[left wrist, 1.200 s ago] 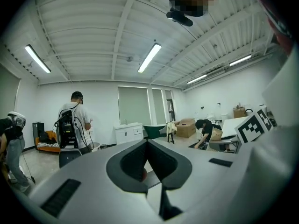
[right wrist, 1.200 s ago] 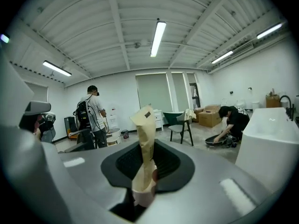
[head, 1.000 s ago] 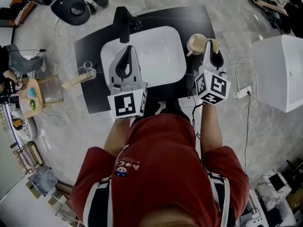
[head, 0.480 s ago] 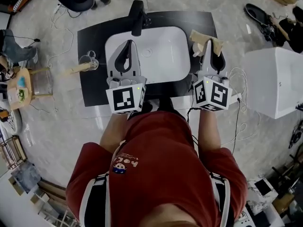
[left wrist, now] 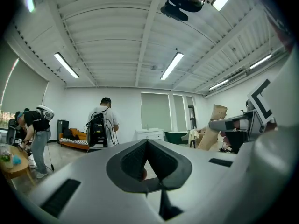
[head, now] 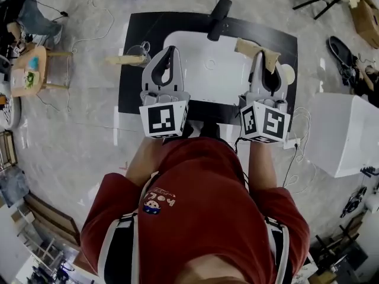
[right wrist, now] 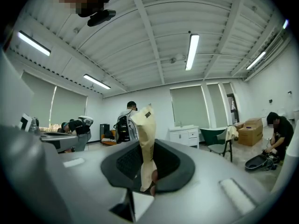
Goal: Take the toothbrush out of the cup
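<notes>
**Status: right jaws pinching the toothbrush, left jaws closed and empty**

Right gripper (head: 261,53): my jaws are pinched on the beige paper-wrapped toothbrush (head: 256,48). In the right gripper view the toothbrush (right wrist: 145,125) stands upright between the two dark pads of the right gripper (right wrist: 148,146), and its upper end rises above the jaw tips. In the head view it lies crosswise at the tips, over the right edge of the white rectangular sink basin (head: 201,78).

Task item location: the toothbrush is out of the round cream cup (head: 288,73). The cup stands on the black countertop (head: 135,76) just to the right of my right jaws, and the nearer end of the toothbrush is close to its rim. Whether they touch cannot be told.

Left gripper (head: 171,52): my jaws are pressed together with nothing between them. The left gripper view shows the tips of the left gripper (left wrist: 147,143) meeting at a point. In the head view they reach over the left edge of the basin.

Other items on the counter:
- black faucet (head: 216,18) at the far side of the basin
- clear glass cup (head: 141,48) at the far left, with a second beige wrapped stick (head: 121,60) pointing out of it to the left

Both grippers point level – away from my body
</notes>
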`<action>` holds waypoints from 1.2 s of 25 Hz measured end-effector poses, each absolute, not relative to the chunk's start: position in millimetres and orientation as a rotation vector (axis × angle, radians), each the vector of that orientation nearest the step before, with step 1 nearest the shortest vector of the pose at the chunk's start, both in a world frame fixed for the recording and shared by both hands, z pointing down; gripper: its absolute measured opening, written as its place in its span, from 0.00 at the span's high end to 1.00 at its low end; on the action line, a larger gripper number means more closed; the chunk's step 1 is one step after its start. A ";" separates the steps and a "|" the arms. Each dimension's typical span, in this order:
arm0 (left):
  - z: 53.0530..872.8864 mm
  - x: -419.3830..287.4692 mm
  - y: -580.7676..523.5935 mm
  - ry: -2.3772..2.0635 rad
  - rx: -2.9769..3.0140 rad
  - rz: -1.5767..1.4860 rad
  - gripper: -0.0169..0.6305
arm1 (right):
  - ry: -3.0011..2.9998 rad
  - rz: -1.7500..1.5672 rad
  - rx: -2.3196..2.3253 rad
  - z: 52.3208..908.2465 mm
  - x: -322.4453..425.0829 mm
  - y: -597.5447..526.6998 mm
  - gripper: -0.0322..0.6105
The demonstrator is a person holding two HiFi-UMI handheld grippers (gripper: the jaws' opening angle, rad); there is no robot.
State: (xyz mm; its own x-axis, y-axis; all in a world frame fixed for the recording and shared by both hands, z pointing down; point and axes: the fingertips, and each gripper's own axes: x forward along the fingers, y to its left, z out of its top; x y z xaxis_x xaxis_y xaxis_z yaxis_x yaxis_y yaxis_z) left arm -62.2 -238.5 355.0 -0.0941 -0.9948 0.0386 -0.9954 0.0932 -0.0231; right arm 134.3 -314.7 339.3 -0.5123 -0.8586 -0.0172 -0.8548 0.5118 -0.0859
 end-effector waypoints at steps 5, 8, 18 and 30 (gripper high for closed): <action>359.2 -102.1 -211.5 -2.405 1.966 0.071 0.97 | 2.788 -0.099 -1.350 336.9 78.6 -303.3 0.85; 364.4 -126.0 -194.1 -2.442 1.907 0.091 0.97 | 2.837 -0.102 -1.270 339.6 46.0 -291.4 0.85; 408.1 -171.1 -163.4 -2.465 1.736 0.141 0.90 | 2.924 -0.116 -1.152 355.5 -13.0 -272.4 0.85; 498.1 -209.7 -161.9 -2.309 1.510 0.179 0.68 | 2.991 -0.157 -1.159 382.9 -36.0 -270.1 0.85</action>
State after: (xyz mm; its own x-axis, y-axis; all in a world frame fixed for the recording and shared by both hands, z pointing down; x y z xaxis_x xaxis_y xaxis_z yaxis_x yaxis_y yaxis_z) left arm -209.7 -161.9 498.1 -0.3542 -0.8566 0.3751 -0.9042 0.4162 0.0965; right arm -36.0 -270.1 382.9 -0.7376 -0.6678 0.1002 -0.6746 0.7353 -0.0656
